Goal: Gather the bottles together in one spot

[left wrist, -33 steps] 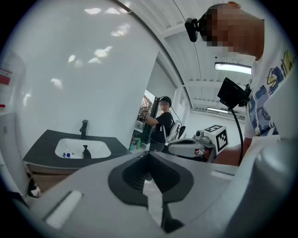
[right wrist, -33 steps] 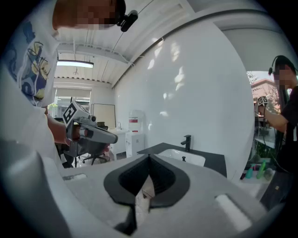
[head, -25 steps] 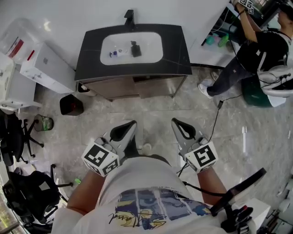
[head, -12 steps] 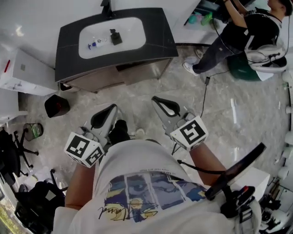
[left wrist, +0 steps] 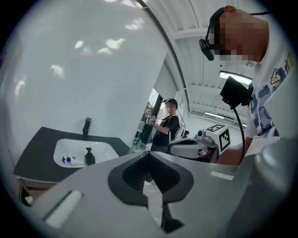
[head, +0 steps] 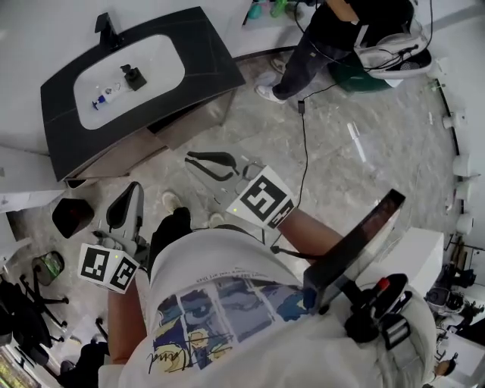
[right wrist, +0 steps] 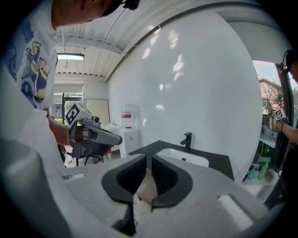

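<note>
we are standing back from the black sink counter (head: 203, 54), well short of its front edge, and we are holding both tools out toward it over the marble floor (head: 341, 174). the left gripper (head: 135, 189) is hanging farther from the counter than the other one, on the side of the counter's left front corner. its black jaws are resting tip to tip with nothing between them. the right gripper (head: 195, 162) is reaching nearer the counter's front edge. its jaws have just been easing apart and are now showing only a narrow slit, with nothing in it but floor beyond. neither tool is touching the counter.

a black bin (head: 72, 216) is sitting on the floor by the counter's left front corner, and a black cable (head: 303, 144) is trailing across the floor off the counter's right end.

the bottles are lying inside the white basin (head: 159, 54) sunk in the counter top. a small clear bottle with a blue cap (head: 107, 95) is lying on its side toward the basin's left. a black pump bottle (head: 134, 76) is standing upright just beside it, nearer the basin's middle, the two close but apart. a black faucet (head: 106, 29) is rising from the counter's back edge behind the basin.

past the counter's right end another person (head: 326, 38) in dark clothes is standing, and teal and green bottles (head: 256, 10) are showing near that person.
</note>
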